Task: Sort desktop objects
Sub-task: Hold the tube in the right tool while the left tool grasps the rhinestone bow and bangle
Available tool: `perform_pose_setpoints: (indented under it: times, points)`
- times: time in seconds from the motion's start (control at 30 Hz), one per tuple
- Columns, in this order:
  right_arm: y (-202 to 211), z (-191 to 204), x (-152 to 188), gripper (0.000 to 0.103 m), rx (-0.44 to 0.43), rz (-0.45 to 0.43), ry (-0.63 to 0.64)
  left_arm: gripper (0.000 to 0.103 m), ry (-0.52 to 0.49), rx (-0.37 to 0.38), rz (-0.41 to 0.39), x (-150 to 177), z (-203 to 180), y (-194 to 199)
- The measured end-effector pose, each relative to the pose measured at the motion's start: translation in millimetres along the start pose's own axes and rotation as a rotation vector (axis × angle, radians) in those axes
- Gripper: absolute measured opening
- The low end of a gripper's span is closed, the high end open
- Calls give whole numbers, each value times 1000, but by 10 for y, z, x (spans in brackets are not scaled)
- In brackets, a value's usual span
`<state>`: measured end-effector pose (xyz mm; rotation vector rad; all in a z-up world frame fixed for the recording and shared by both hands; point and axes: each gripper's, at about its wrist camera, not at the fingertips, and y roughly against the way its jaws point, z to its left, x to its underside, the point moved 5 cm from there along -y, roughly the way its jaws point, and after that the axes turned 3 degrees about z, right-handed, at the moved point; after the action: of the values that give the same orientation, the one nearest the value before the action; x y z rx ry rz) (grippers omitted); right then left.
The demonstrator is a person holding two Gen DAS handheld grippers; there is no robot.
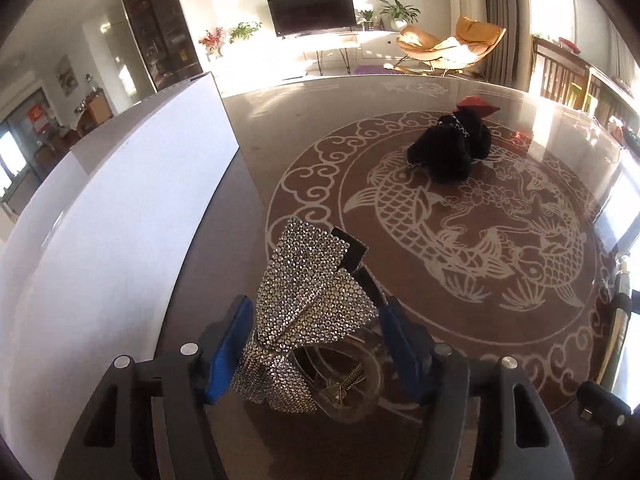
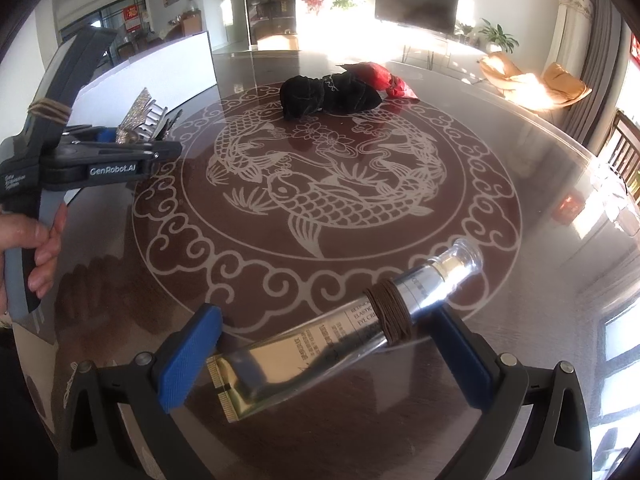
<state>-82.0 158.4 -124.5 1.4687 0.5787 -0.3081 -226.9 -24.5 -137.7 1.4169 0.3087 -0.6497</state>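
Note:
My left gripper is shut on a rhinestone bow hair clip and holds it above the table, next to the white box. The clip also shows in the right wrist view, in the left gripper. My right gripper is open around a silver cosmetic tube that lies across between its fingers with a brown band wound near its cap. A black velvet bow and a red item lie at the far side of the table.
The round dark table has a white fish pattern under glass. The white box stands along its left side. Chairs stand at the right edge. A living room with a TV lies beyond.

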Motion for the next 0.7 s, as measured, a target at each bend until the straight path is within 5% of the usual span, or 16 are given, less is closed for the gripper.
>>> perform_pose_setpoints:
  times: [0.13, 0.27, 0.7]
  points:
    - [-2, -1, -1, 103, 3, 1, 2, 64, 108, 40, 26, 361, -150, 283]
    - [-11, -3, -7, 103, 9, 3, 6, 64, 106, 5, 0, 576, -250, 388]
    - [-7, 1, -6, 103, 9, 3, 6, 66, 99, 18, -3, 522, -213, 342]
